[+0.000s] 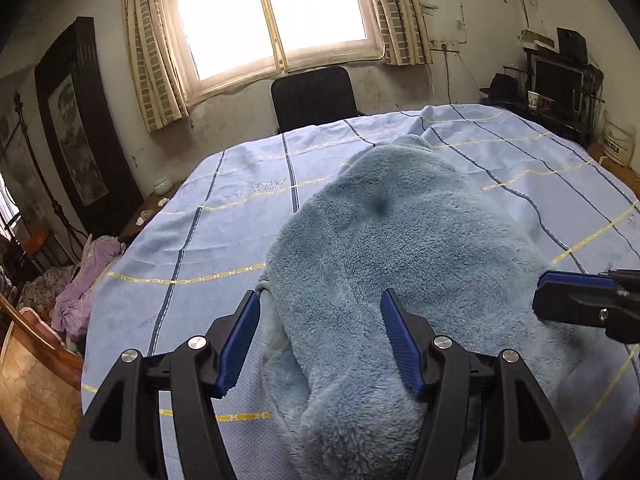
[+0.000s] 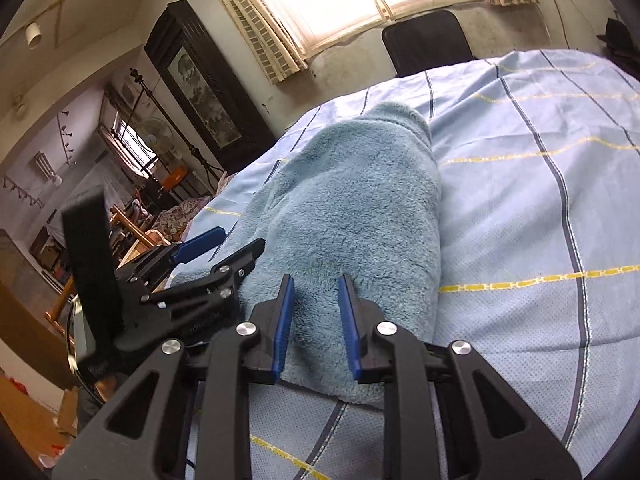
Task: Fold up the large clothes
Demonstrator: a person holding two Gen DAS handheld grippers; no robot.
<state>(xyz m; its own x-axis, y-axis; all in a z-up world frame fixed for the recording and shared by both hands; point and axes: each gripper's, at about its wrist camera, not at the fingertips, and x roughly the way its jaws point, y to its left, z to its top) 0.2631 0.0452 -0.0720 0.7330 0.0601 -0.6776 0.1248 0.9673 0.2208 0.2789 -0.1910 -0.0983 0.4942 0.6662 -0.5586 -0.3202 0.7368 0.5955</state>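
Bed [image 1: 224, 216] with blue checked sheet: bare sheet left, right and beyond garment up to far edge. Fleece garment [image 1: 400, 264] folded into long strip, running from near edge toward far edge, mid-bed. Black chair [image 1: 314, 96] behind far edge; purple clothes heap [image 1: 86, 280] off left edge. Left claw [image 1: 320, 300] spread wide, straddling garment's left near edge. Right claw [image 2: 314, 280] narrower, still parted, low over garment's near end.

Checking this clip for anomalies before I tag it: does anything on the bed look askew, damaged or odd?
One thing: the fluffy blue garment has a small dark spot near its middle, maybe a stain or a dimple in the pile; I cannot tell which. The plaid sheet under it shows only mild wrinkles. Both hand-held grippers, left and right, are open over the garment.
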